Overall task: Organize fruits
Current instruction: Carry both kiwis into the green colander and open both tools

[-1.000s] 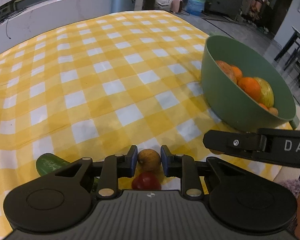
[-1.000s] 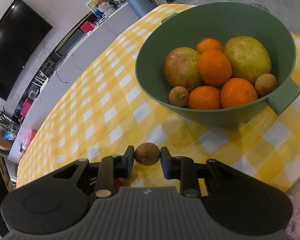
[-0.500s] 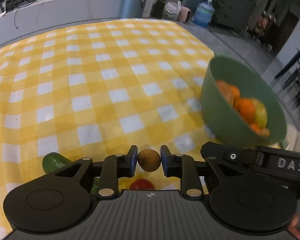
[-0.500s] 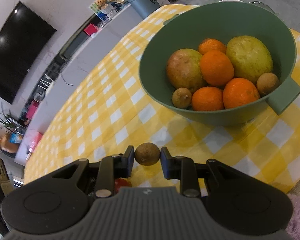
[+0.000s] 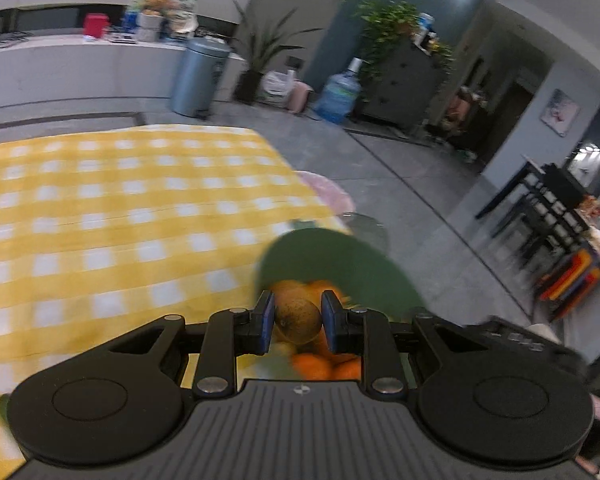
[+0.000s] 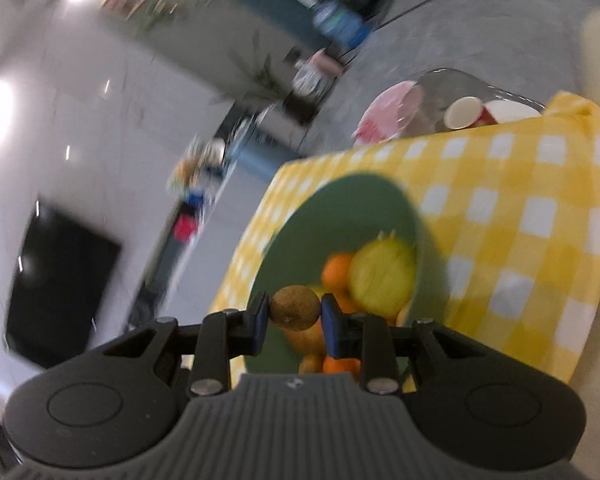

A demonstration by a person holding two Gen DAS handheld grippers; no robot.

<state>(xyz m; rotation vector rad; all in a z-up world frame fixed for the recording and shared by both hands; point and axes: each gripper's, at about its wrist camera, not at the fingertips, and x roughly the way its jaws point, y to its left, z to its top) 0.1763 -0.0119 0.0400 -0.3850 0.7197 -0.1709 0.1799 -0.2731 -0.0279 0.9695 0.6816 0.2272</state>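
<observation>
My left gripper (image 5: 298, 322) is shut on a small brown round fruit (image 5: 298, 319) and hangs over the green bowl (image 5: 340, 258), where oranges (image 5: 314, 364) show below the fingers. In the right wrist view my right gripper (image 6: 295, 314) is shut on another small brown fruit (image 6: 295, 307), also above the green bowl (image 6: 340, 216). That bowl holds oranges (image 6: 337, 272) and a large yellow-green fruit (image 6: 382, 276). Both views are blurred by motion.
The bowl stands near the right edge of the table with the yellow checked cloth (image 5: 100, 216). Beyond the table's corner a glass side table (image 6: 452, 92) bears paper cups (image 6: 464, 112). A black part of the other gripper (image 5: 516, 338) shows at the right of the left wrist view.
Both grippers have swung from low over the cloth to above the bowl, each still gripping its brown fruit. The cucumber and the red fruit under the left gripper have dropped out of view.
</observation>
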